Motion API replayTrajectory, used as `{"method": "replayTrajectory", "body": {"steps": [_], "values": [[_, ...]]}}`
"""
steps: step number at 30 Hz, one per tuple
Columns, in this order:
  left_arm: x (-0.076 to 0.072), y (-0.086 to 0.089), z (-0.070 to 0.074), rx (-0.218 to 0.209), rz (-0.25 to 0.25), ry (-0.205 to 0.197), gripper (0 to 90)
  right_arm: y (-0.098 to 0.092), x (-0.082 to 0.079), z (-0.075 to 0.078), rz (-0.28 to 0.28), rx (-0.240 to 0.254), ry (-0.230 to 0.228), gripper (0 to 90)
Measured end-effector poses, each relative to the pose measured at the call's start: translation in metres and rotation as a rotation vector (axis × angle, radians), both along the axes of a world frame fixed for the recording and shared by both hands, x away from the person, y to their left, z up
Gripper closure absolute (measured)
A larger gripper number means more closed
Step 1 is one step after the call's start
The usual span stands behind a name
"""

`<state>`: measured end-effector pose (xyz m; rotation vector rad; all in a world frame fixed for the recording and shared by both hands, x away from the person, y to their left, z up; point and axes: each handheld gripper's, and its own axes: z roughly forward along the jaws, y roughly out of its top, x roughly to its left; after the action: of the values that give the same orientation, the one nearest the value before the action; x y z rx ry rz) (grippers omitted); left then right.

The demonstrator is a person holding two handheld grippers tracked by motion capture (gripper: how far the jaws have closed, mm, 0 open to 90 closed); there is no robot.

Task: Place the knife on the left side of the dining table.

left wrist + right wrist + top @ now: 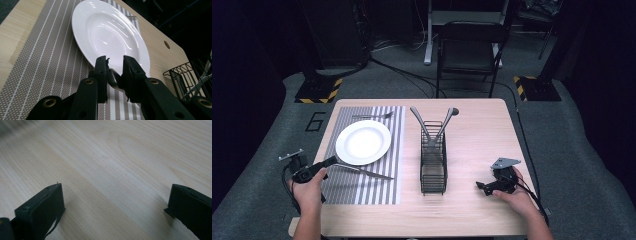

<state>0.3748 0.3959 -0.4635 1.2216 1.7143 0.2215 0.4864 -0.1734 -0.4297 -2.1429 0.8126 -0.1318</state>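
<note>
Presently catalogued, place setting on the bench:
Item: knife (367, 172), lying on the striped placemat (377, 192) just beside the near rim of the white plate (363, 142), blade toward the wire caddy (433, 165).
Left gripper (114, 65): jaws narrowly parted around the knife's handle end (113, 79); whether the pads press on it cannot be told.
Right gripper (486, 188): jaws wide apart, nothing between them, resting low over bare bench (120, 157).
Handling: likely stiff, light metal; smooth, so liable to slip or pivot if pinched at one end. A hold nearer the handle's middle would steady it.
Fragile neighbour: plate rim is close by the jaws; a nudge could shift it.
Open room: bare wood between placemat and caddy, and to the right of the caddy.
Edges: near bench edge sits close to the left hand (310, 189).
Other stock: fork (373, 116) beyond the plate; utensils upright in the caddy.
</note>
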Motion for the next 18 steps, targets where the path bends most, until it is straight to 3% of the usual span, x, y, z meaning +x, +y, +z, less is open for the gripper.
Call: {"method": "replayTrajectory", "body": {"steps": [18], "values": [[0.002,0.013,-0.028,-0.043,0.023,0.047,71.6,0.0,0.0,0.0,0.0,0.0,0.0,0.0]]}}
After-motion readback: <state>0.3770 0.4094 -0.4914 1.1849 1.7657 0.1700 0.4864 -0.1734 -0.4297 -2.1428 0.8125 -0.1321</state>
